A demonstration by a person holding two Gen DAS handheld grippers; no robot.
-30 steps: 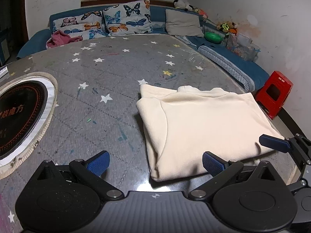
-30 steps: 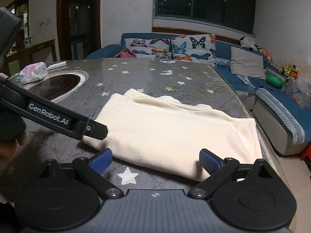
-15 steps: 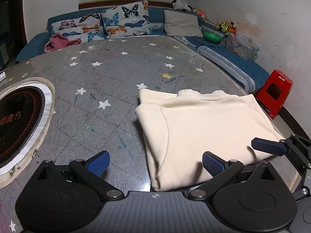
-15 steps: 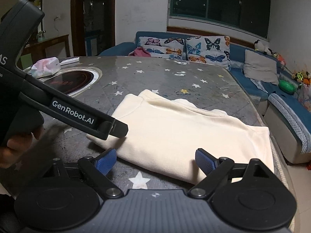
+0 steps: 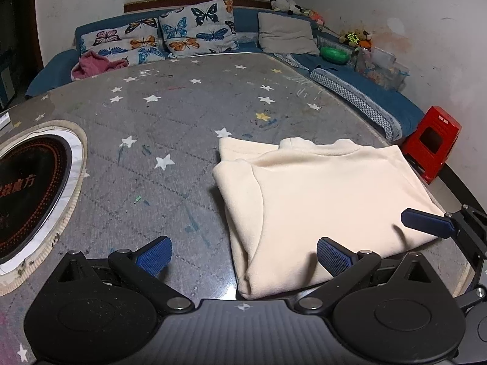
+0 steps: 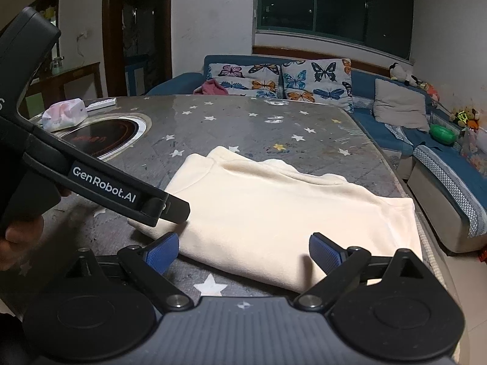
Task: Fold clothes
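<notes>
A cream sweater (image 5: 319, 194) lies folded flat on the grey star-patterned table (image 5: 170, 140), near its right edge; it also shows in the right wrist view (image 6: 283, 213). My left gripper (image 5: 243, 257) is open and empty, held above the sweater's near left corner. My right gripper (image 6: 243, 251) is open and empty, held above the sweater's near edge. One blue fingertip of the right gripper (image 5: 426, 223) shows in the left wrist view over the sweater's right corner. The left gripper's black body (image 6: 100, 185) crosses the right wrist view at left.
A round black induction hob (image 5: 27, 182) is set into the table at left. A pink tissue pack (image 6: 62, 118) lies beyond it. A blue sofa with butterfly cushions (image 5: 188, 33) wraps the far and right sides. A red stool (image 5: 432, 143) stands right of the table.
Both grippers have risen and drawn back a little from the sweater. They stay open. The sweater has not moved.
</notes>
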